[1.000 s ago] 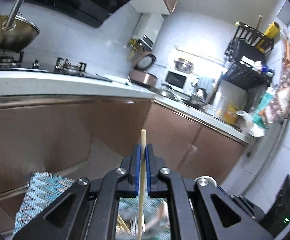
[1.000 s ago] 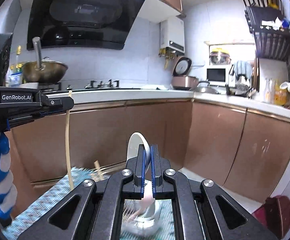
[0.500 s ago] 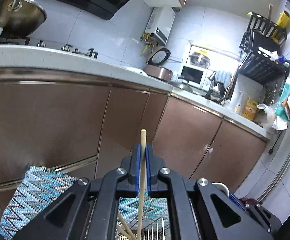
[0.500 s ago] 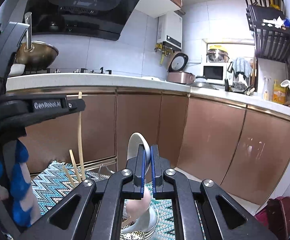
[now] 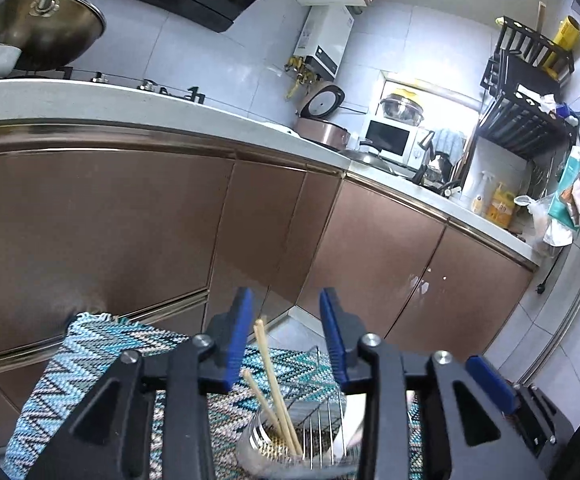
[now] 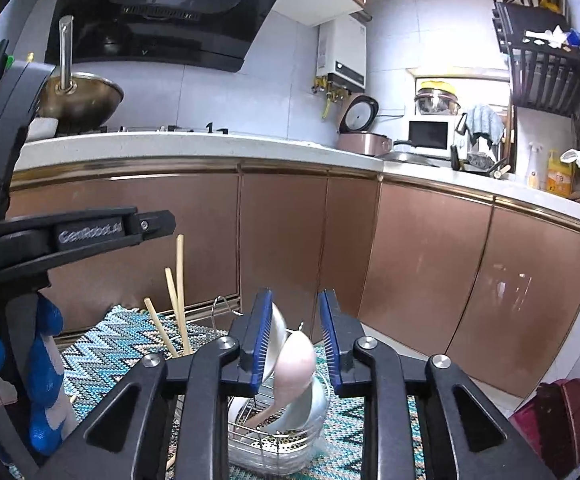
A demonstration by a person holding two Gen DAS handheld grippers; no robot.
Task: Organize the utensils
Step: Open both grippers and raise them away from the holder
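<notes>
Wooden chopsticks are leaning in the wire holder on the zigzag mat; left tongs are standing wide open above them, holding nothing; right tongs are gaping empty around the pale spoons.

Wooden chopsticks, shiny metal-wire rack, woven cloth mat.

Pale wooden chopsticks stand tilted in a wire utensil holder, their tips fanning apart above its rim. In the holder's other compartment, ceramic spoons, one pink and others white and pale blue, lean bowl-up together. The holder sits on a zigzag-patterned mat.
</notes>
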